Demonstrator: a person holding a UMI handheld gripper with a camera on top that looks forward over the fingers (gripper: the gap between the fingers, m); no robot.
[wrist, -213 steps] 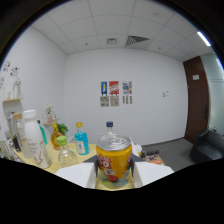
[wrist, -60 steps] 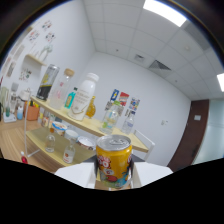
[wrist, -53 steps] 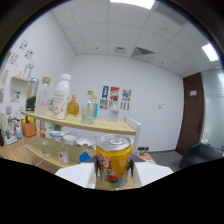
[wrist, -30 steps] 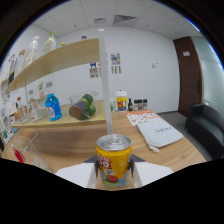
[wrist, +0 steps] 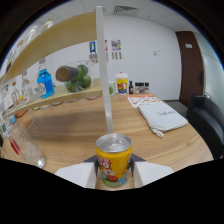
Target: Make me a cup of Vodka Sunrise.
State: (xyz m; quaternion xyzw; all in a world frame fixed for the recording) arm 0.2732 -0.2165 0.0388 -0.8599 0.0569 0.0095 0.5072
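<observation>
Tongs [wrist: 114, 172] are clamped on a yellow drink can [wrist: 114, 159], one white finger [wrist: 75, 175] pressed on each side of it. The can stands upright between them, with its silver top showing and bright pictures on its front. It is up above the wooden tabletop [wrist: 75, 130], not resting on it. Right behind the can a thin white post [wrist: 104, 75] goes straight up to a wooden shelf [wrist: 55, 37] overhead. A lower wooden shelf [wrist: 50, 97] runs off to one side of the post. On that lower shelf sit a blue bottle [wrist: 45, 82] and, closer to the post, a glass jar [wrist: 72, 79] lying on its side with green round things in it. Beside the fingers, low down by the near end of the tabletop, is a clear glass [wrist: 31, 152] with something red just next to it. Beyond the can, on the far side of the tabletop, lies a white cloth [wrist: 162, 117] with a paper with writing on it [wrist: 142, 100] at its far end. Farther back stand a white tub with a yellow lid [wrist: 121, 83] and some small dark bottles [wrist: 137, 88] close by it. A white wall [wrist: 145, 50] with little posters [wrist: 116, 48] is at the back, with a dark brown door [wrist: 187, 65] next to it. A black chair [wrist: 210, 120] sits by the far side of the tabletop.
</observation>
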